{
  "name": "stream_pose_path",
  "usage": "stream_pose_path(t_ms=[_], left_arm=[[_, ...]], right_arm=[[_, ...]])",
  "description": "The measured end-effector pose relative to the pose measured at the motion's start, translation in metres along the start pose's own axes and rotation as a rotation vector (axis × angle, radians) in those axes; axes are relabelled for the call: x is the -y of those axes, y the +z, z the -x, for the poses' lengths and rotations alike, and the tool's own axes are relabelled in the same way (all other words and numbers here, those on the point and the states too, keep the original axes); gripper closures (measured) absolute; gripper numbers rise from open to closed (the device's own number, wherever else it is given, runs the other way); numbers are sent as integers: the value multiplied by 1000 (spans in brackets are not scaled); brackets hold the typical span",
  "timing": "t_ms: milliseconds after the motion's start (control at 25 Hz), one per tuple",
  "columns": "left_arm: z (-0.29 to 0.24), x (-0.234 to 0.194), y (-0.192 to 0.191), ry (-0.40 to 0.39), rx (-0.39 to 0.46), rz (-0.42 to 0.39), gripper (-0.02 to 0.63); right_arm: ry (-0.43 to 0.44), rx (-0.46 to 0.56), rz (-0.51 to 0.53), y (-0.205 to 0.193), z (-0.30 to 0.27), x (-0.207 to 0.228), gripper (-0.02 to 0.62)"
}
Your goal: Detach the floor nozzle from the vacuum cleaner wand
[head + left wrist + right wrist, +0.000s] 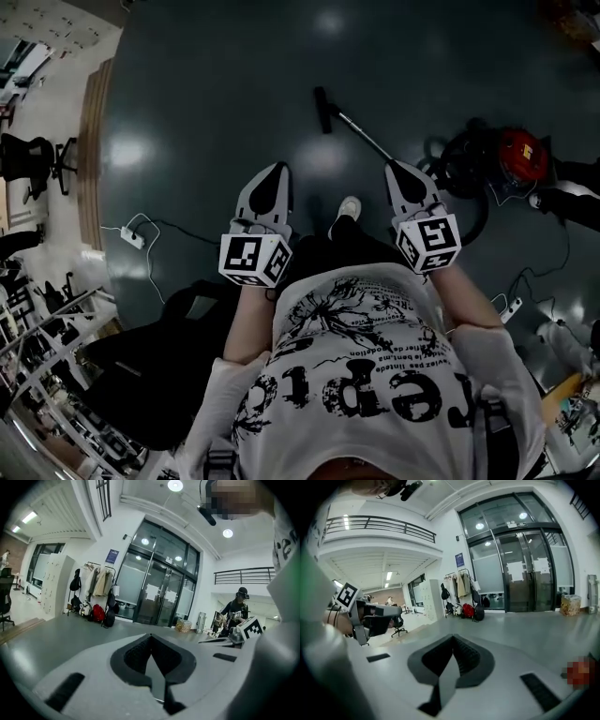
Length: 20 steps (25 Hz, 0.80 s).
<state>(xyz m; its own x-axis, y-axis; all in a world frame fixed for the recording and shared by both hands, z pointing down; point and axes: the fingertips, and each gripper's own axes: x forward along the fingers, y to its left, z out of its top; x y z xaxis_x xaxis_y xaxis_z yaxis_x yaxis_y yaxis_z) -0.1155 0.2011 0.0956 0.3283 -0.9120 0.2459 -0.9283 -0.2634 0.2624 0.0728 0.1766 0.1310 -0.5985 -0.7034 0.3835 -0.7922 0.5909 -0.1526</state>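
Holding both grippers level before your body, you have the left gripper [275, 174] and the right gripper [399, 171] with jaws pressed fully together, nothing between them.

The floor nozzle [323, 110] lies on the dark floor ahead of both grippers, nearer the right one and well apart from either. Its short black bar points away from you. The wand [364, 137] is joined to it, and its long axis runs diagonally back from the nozzle towards the tip of the right gripper.

The wand's near end is hidden behind the right gripper. The join between nozzle and wand is too small to make out. The black hose [457, 173] beyond the right gripper is partly lost against the floor.

Count:
- one nozzle
- one wand
- one red canister [521, 155]
- two white power strips [132, 237] [507, 307]
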Motion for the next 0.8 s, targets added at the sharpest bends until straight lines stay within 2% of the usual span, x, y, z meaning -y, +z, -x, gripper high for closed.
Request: stream_pose_path(t_ms=[120,240,400,520,600,680,800], left_arm=[[-41,-28,-5,20,-30,37,603],[-77,-53,-20,16,-95,52,603],[-139,-86,-59,-9,-200,77,603],[-197,-120,-113,-34,-289,70,603],[-239,-143,-154,-76,-333,-1,602],[-287,-167,-205,-125,-374,-73,602],[-358,-208,-296,-173,-418,-102,603]], right_arm=[[-37,-47,-16,0,-44,35,592],[-68,-73,-51,-3,-80,60,592],[-63,-135,-22,-27,-132,93,592],[-48,-179,44,-68,-182,127,592],[-35,-189,33,-105,-220,153,592],[-13,-194,2,-151,-263,178,592],[7,-221,5,-238,-333,211,592]])
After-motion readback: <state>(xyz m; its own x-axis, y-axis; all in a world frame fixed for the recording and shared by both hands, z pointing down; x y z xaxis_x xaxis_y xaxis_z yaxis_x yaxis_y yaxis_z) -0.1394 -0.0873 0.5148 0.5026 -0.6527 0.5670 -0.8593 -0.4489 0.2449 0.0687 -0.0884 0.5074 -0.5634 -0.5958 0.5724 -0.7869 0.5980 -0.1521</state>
